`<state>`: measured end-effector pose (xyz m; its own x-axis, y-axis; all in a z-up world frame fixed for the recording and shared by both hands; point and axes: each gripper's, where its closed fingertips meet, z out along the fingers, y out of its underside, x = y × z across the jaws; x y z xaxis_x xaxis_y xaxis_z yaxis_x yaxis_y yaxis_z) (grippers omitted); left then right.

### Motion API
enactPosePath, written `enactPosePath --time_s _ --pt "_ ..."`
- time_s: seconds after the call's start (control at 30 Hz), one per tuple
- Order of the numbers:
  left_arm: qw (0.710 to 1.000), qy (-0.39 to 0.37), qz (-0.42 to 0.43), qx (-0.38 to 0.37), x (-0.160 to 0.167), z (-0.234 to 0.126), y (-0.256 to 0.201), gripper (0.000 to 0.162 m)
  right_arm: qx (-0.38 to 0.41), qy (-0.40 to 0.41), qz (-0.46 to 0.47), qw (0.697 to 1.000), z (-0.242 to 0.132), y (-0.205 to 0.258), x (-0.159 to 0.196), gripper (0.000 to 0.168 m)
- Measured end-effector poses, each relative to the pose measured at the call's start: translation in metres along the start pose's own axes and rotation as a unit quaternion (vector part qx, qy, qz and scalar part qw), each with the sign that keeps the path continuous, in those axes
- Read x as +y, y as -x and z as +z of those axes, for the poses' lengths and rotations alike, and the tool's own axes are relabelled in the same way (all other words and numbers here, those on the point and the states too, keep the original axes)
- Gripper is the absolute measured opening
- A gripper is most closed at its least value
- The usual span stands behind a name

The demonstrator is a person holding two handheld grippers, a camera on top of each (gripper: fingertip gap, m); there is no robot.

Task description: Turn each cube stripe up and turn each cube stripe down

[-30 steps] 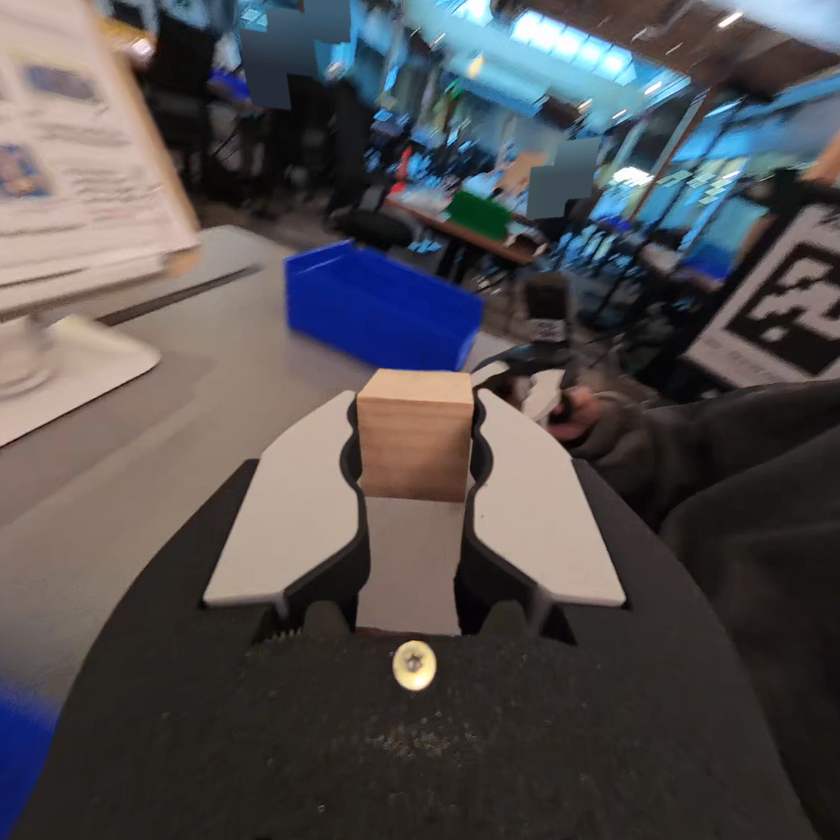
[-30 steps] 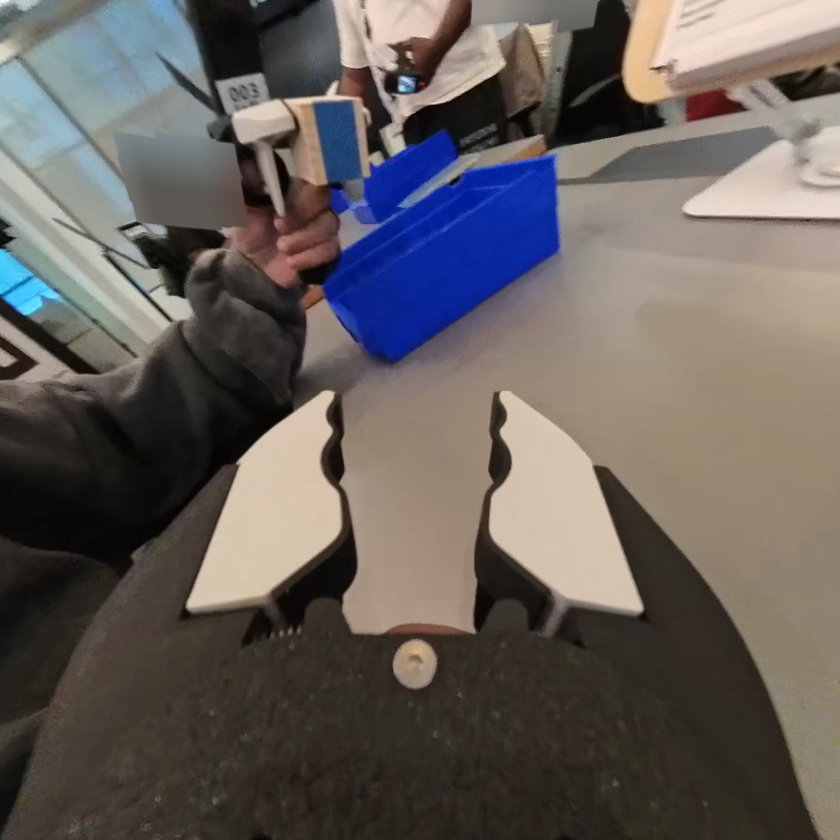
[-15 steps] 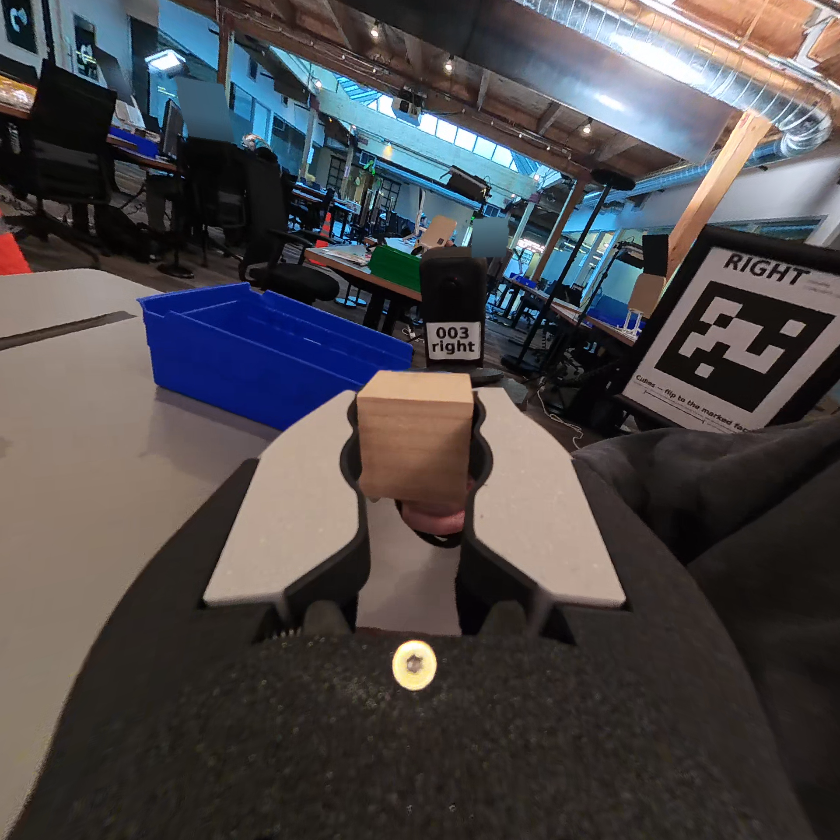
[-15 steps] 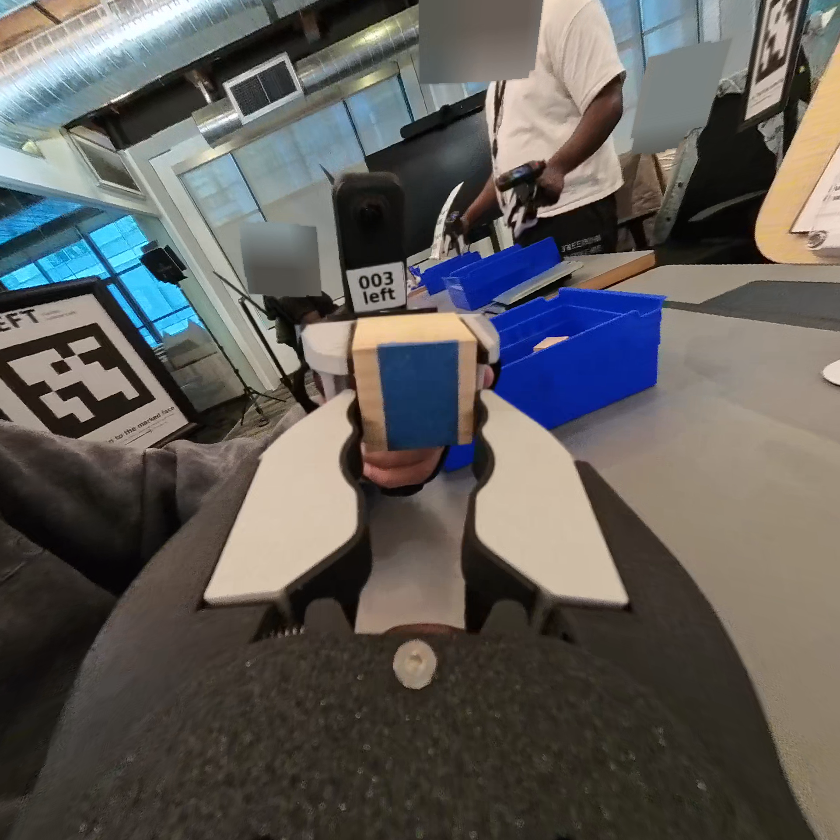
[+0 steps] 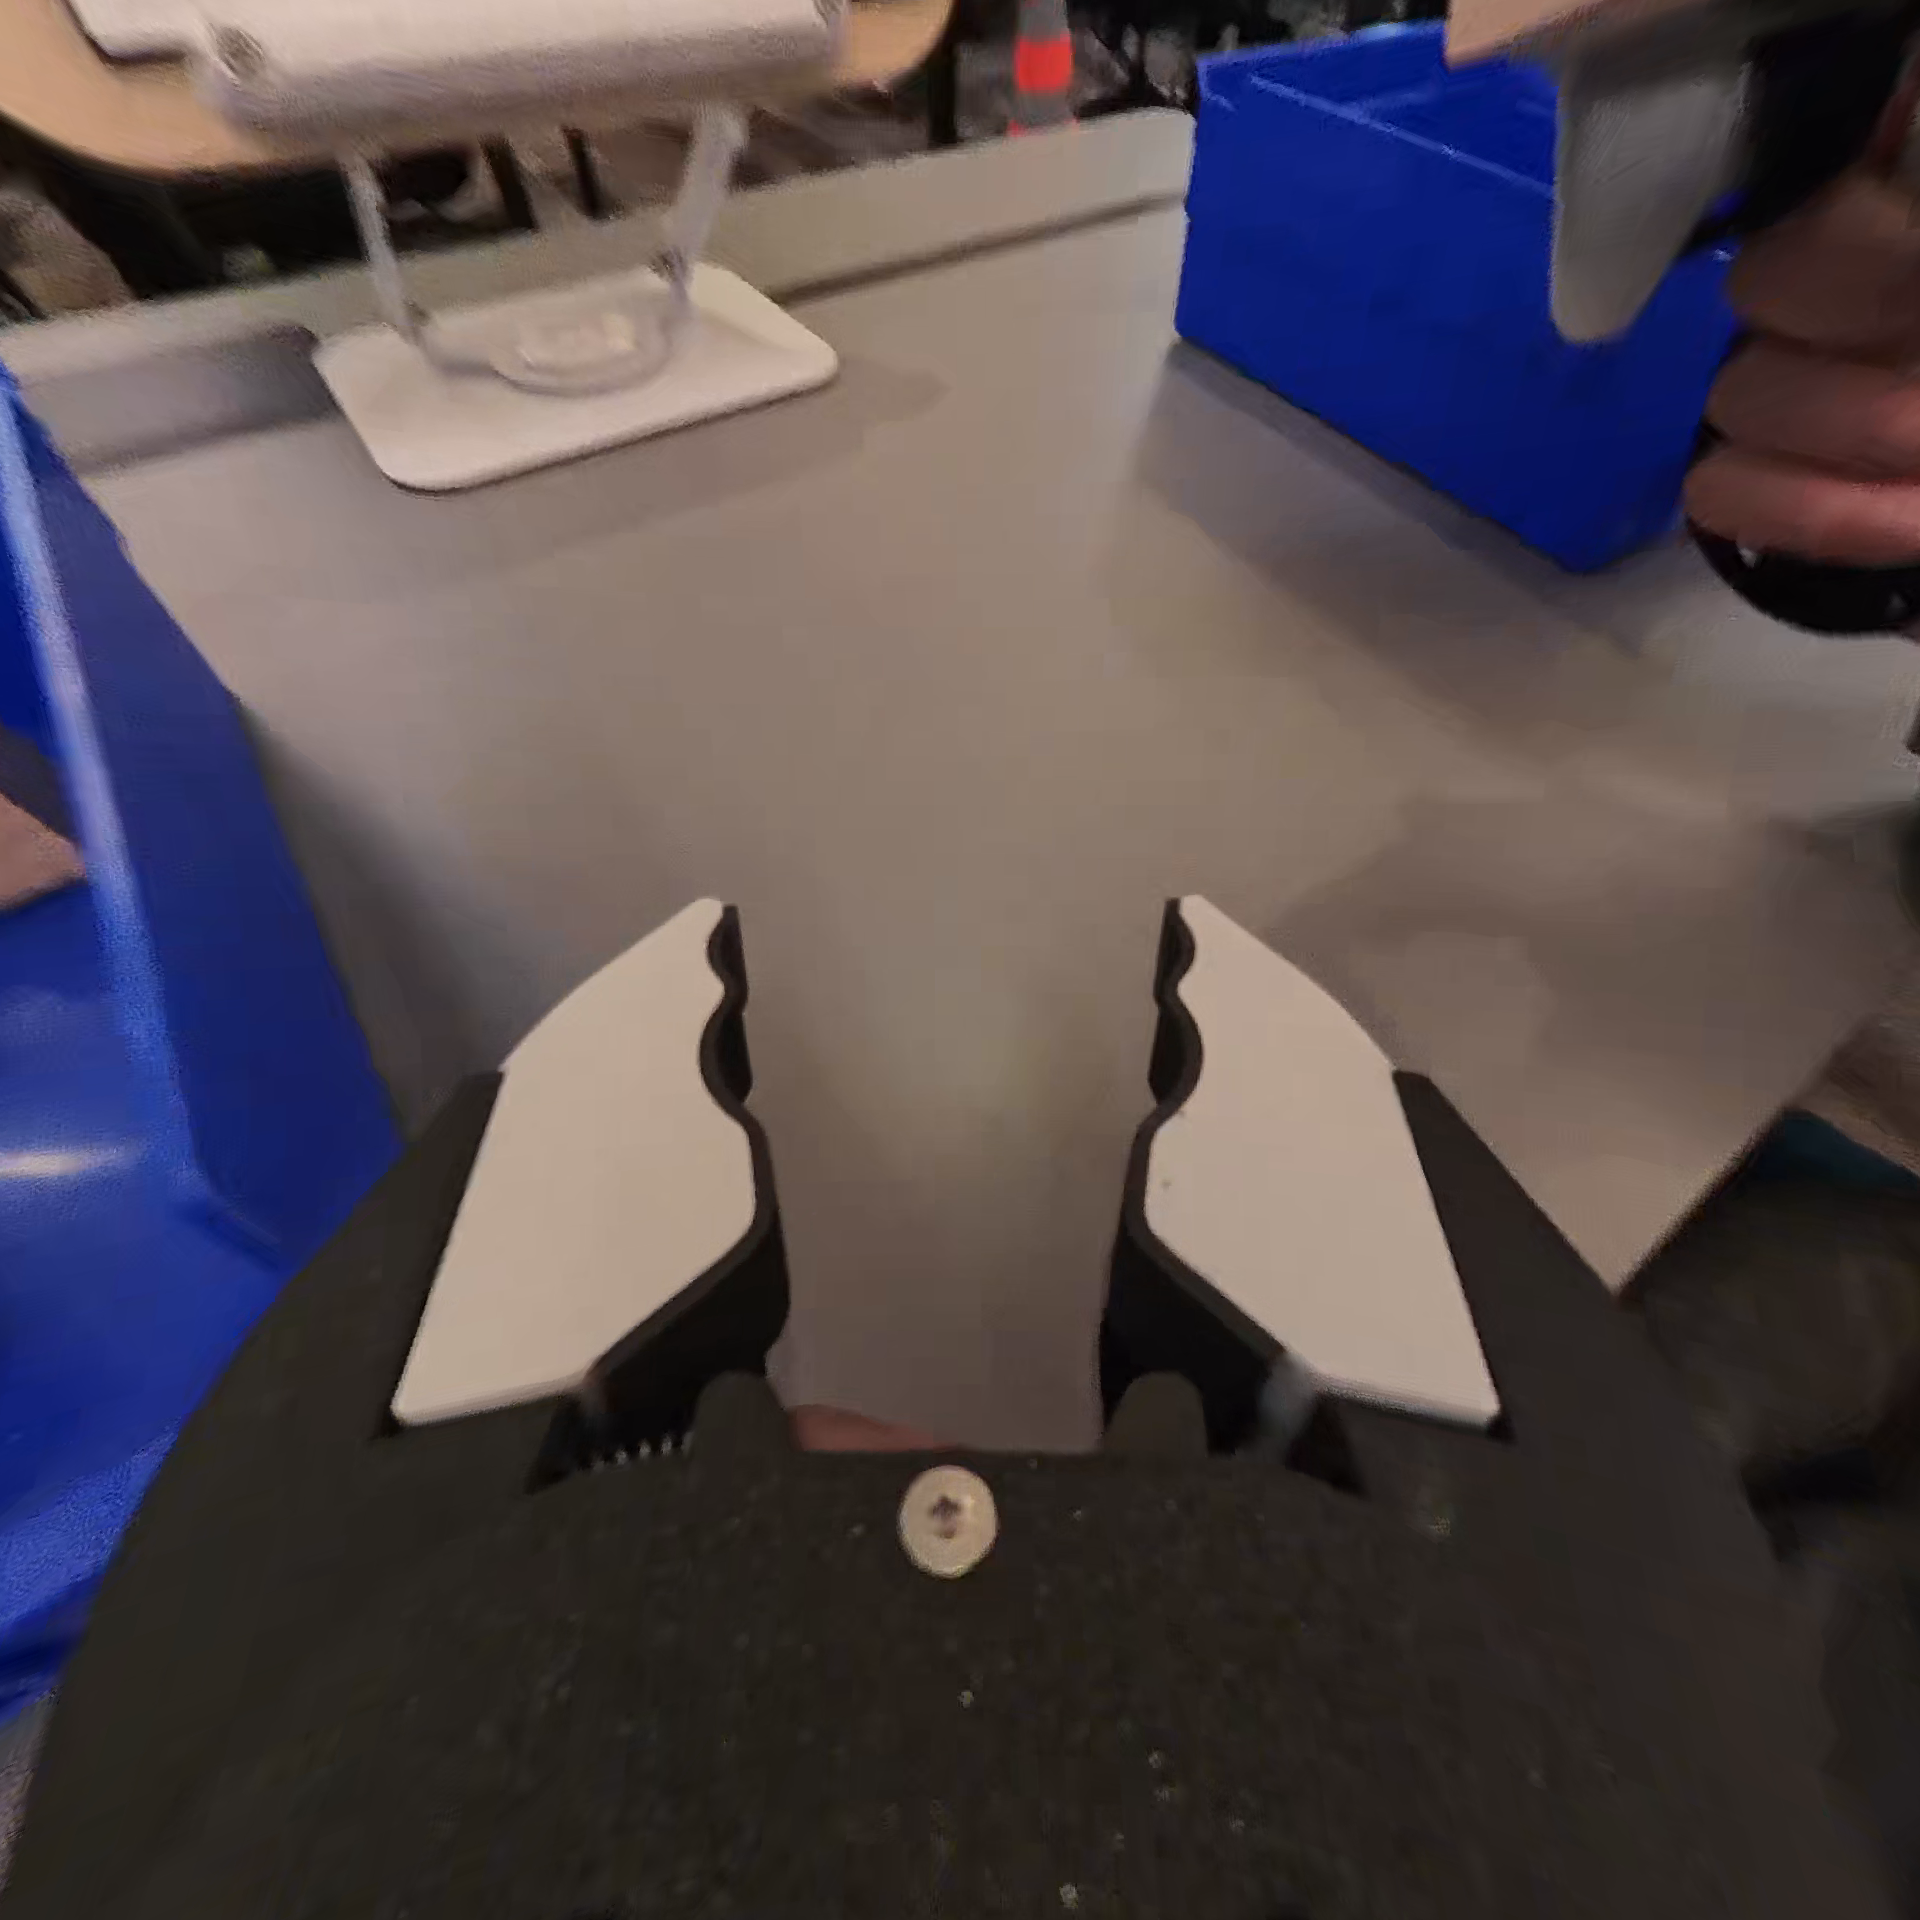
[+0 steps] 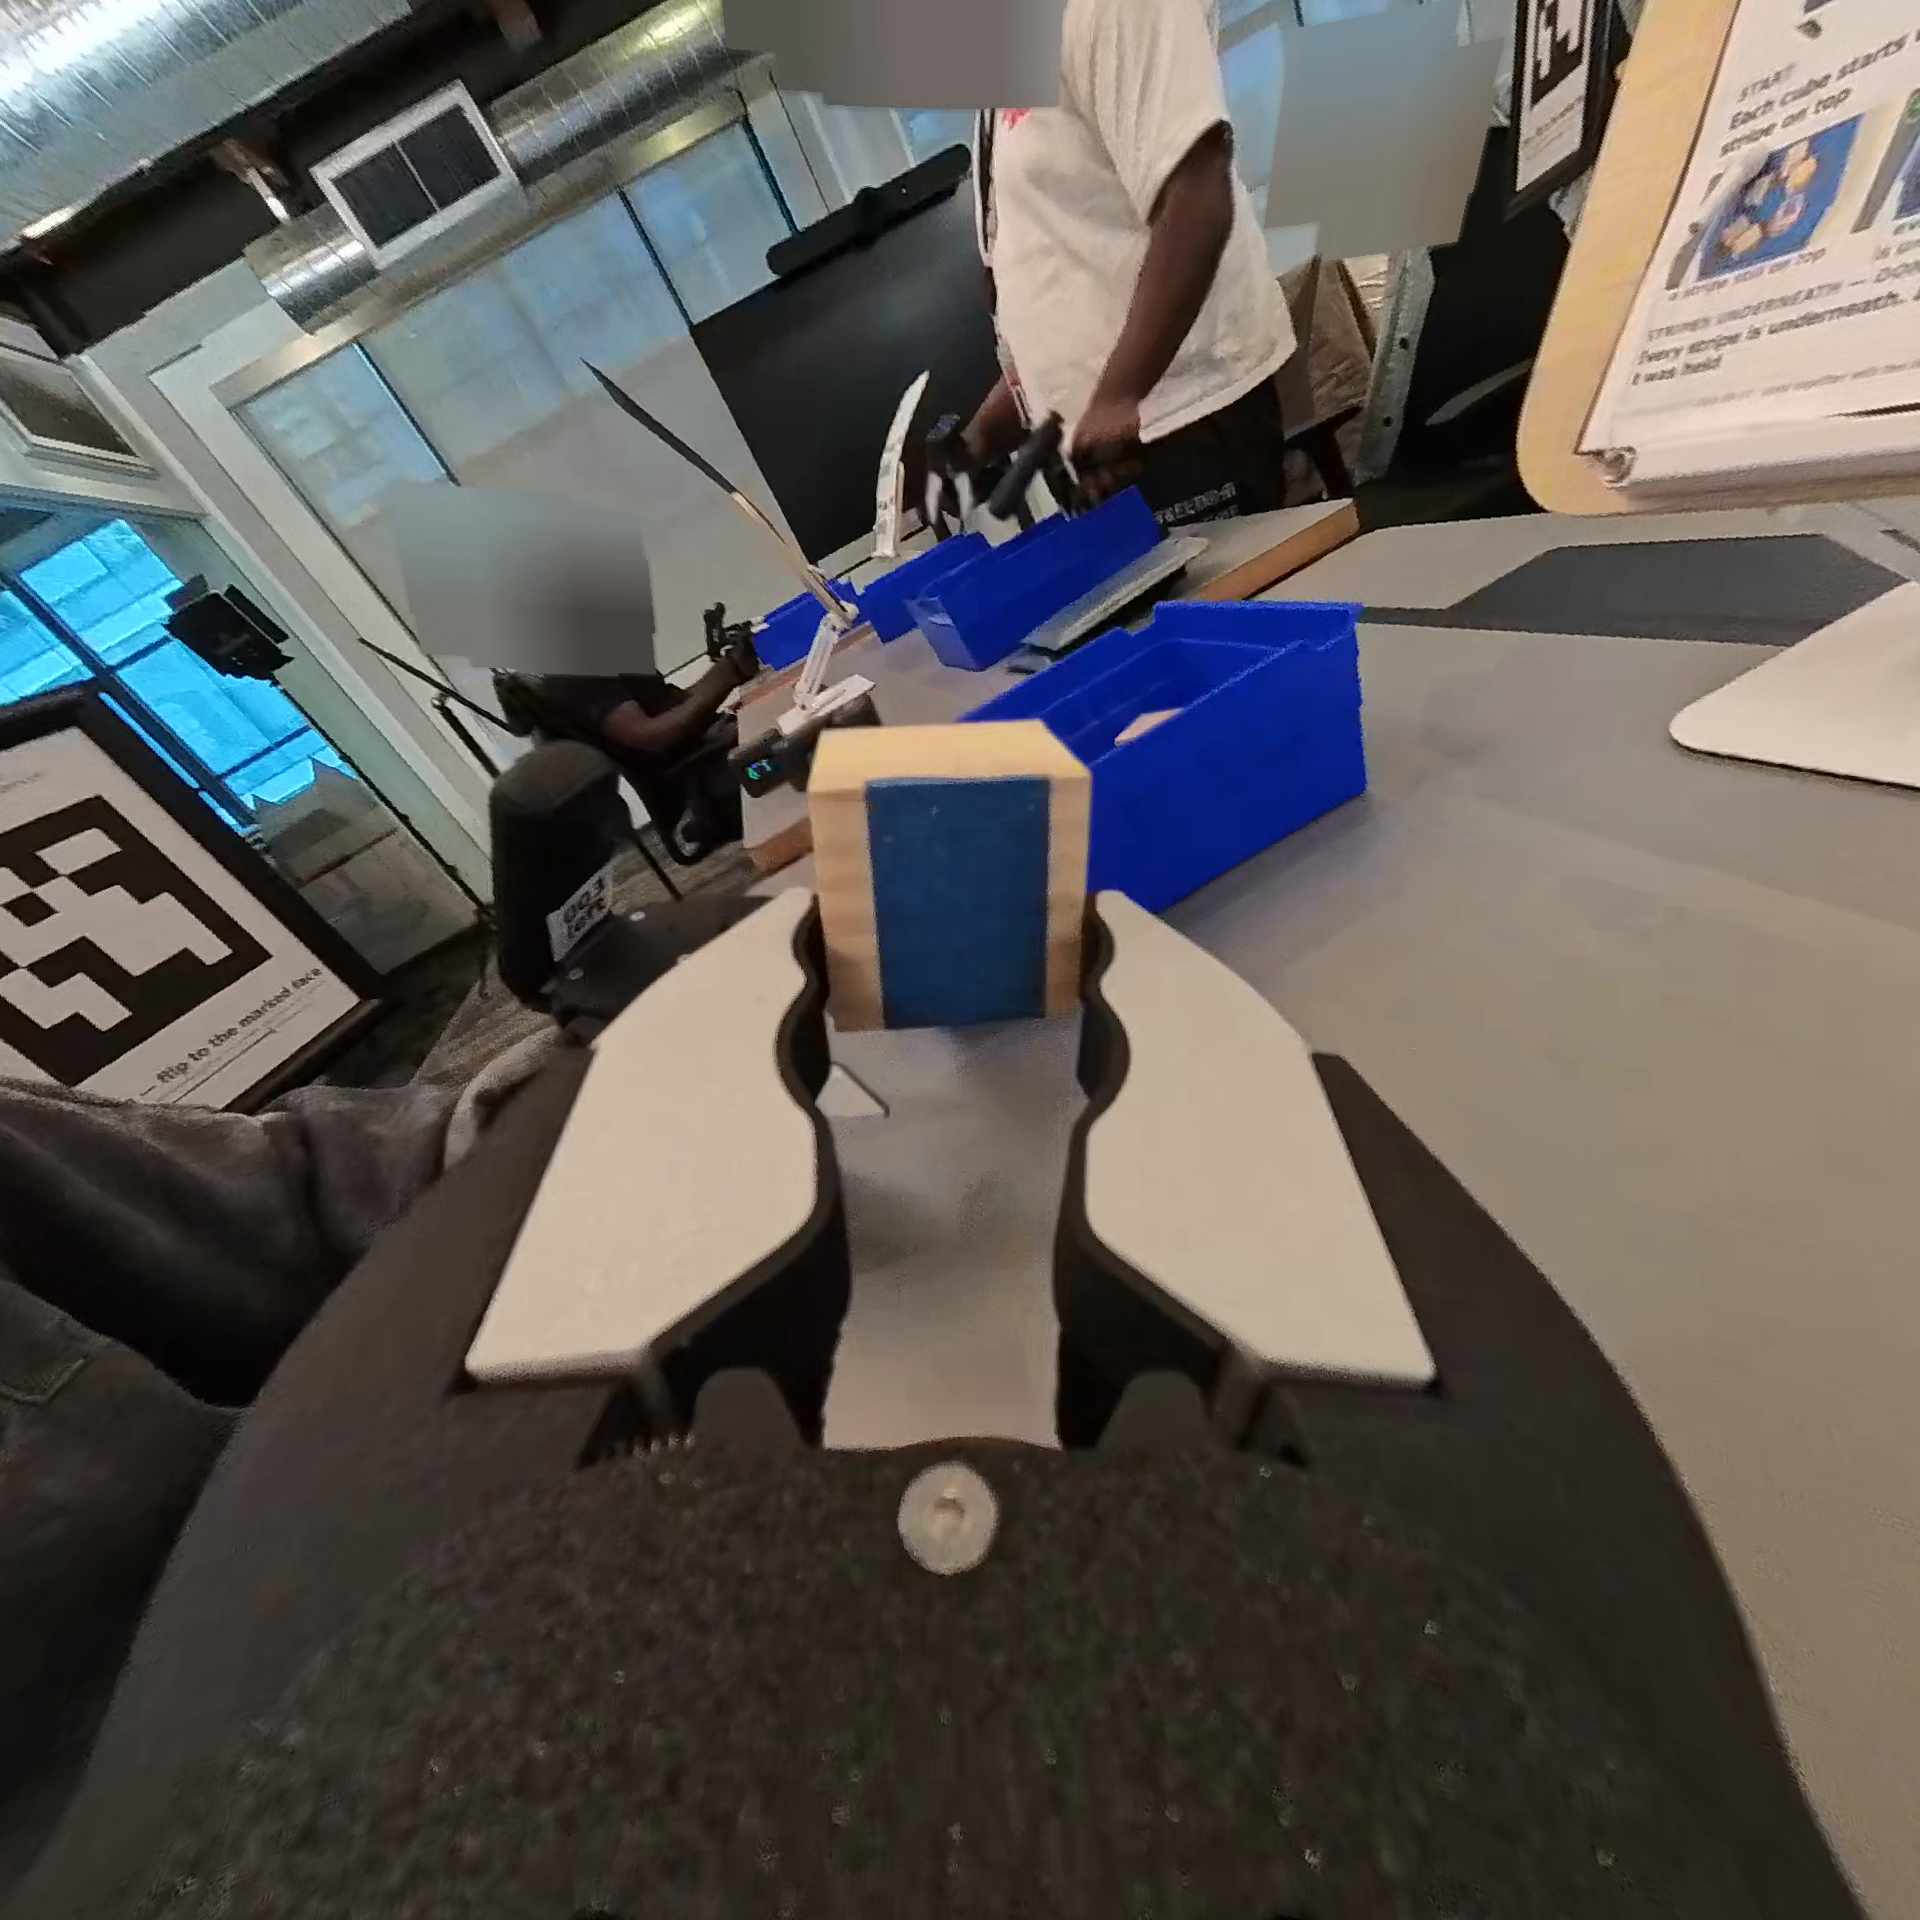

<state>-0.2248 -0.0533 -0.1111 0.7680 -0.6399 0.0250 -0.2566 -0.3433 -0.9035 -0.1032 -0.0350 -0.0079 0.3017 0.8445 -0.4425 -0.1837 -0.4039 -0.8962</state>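
Between the right gripper's (image 6: 951,940) white jaws sits a small pale wooden cube with a blue stripe (image 6: 948,875), clamped by its two plain sides and held up off the flat grey counter (image 6: 1558,1091), the striped face pointing straight back at the camera. Just behind it on the counter is an open blue plastic bin (image 6: 1226,748) with something pale wooden lying inside, too small to tell what. Off to the right edge there's a white stand (image 6: 1808,717) carrying a clipboard with printed sheets (image 6: 1766,239). Over on the other side, the left gripper (image 5: 951,987) has its jaws spread wide with nothing between them, only bare counter (image 5: 831,675) under it. That view is pretty blurry, but you can make out a second blue bin (image 5: 125,1039) close by on its left, and the first bin (image 5: 1392,312) farther off to the right.
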Motion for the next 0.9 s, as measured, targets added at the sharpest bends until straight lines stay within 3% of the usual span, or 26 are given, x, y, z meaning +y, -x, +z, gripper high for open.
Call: enactPosePath --time_s 0.1,0.2,0.3,0.43,0.57,0.67,0.9 --pt "0.999 0.014 -0.021 0.034 0.003 0.001 -0.01 0.075 0.077 0.013 -0.005 0.997 -0.016 -0.014 -0.016 0.045" --pt "0.999 0.017 -0.008 0.044 0.004 0.003 -0.013 0.074 0.235 -0.001 -0.006 0.972 -0.07 -0.048 -0.058 0.045" --pt "0.999 0.031 0.024 0.025 0.01 0.006 -0.009 0.072 0.424 0.012 -0.003 0.906 -0.158 -0.097 -0.084 0.045" --pt "0.998 0.041 0.045 0.023 0.014 0.007 -0.013 0.07 0.587 0.135 0.074 0.795 -0.255 -0.156 -0.048 0.046" --pt "0.997 0.05 0.056 0.022 0.017 0.008 -0.015 0.07 0.611 0.234 0.177 0.735 -0.296 -0.189 0.01 0.046" --pt "0.996 0.064 0.055 0.019 0.022 0.009 -0.013 0.071 0.623 0.289 0.197 0.699 -0.314 -0.202 0.036 0.046" --pt "0.996 0.07 0.037 0.029 0.025 0.012 -0.014 0.078 0.617 0.345 0.242 0.664 -0.327 -0.207 0.067 0.046"
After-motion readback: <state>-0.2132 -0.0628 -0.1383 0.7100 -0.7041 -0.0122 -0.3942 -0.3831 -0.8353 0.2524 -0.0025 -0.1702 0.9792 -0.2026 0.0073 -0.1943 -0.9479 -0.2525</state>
